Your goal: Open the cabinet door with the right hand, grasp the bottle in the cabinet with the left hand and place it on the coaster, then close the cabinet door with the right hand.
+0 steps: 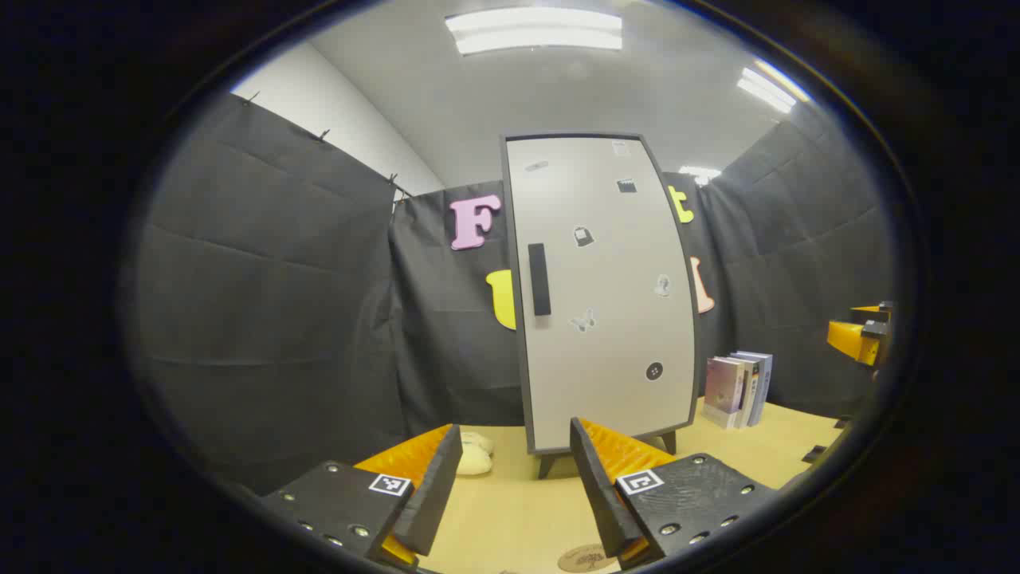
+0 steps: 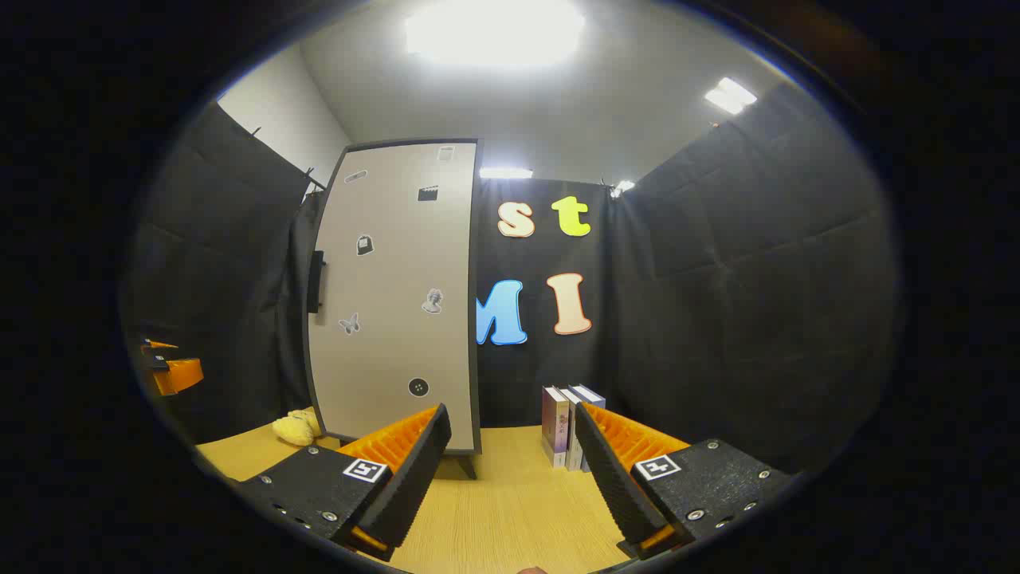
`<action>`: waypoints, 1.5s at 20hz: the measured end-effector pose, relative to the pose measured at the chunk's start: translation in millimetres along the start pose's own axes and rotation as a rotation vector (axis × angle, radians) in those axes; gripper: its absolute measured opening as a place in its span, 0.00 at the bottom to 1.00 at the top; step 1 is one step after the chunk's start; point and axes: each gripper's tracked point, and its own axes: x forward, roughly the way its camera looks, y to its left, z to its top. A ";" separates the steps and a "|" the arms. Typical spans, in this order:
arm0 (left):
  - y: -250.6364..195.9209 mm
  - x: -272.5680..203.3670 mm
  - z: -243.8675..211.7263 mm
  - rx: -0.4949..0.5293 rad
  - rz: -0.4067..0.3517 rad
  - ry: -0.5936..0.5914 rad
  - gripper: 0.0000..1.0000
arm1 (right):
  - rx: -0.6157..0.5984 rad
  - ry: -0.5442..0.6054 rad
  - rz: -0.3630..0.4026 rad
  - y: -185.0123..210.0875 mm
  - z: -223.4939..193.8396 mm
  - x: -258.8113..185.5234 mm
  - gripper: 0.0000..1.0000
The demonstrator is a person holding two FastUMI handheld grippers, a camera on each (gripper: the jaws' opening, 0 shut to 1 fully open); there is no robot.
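Taking the cabinet (image 1: 606,295) as the landmark and reading across from its left: a small pale soft toy (image 1: 474,456) lies on the tabletop (image 1: 510,510) by the cabinet's left foot. The door handle (image 1: 539,279), a dark bar with its long axis upright, sits on the door's left edge about halfway up. The door is shut, so the bottle inside is hidden. In front of the cabinet, nearest the camera in the left gripper view, lies the round coaster (image 1: 586,557), touching nothing. To the cabinet's right a few books (image 1: 737,388) stand upright, just beside it.

The left claw (image 1: 514,478) is spread wide and empty, facing the door squarely, with the handle above and ahead of it. The right claw (image 2: 514,470) is equally wide and empty, aimed at the gap between cabinet and books; from there the handle (image 2: 316,281) lies up and well to the left, on the door's far edge. My judgement is that the right hand must cross the whole door face leftward and rise to reach that upright bar, though the left claw looks the nearer.
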 end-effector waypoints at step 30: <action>38.9 -22.0 6.0 0.010 0.090 -0.006 0.75 | 0.065 -0.012 0.094 51.2 26.6 48.8 0.96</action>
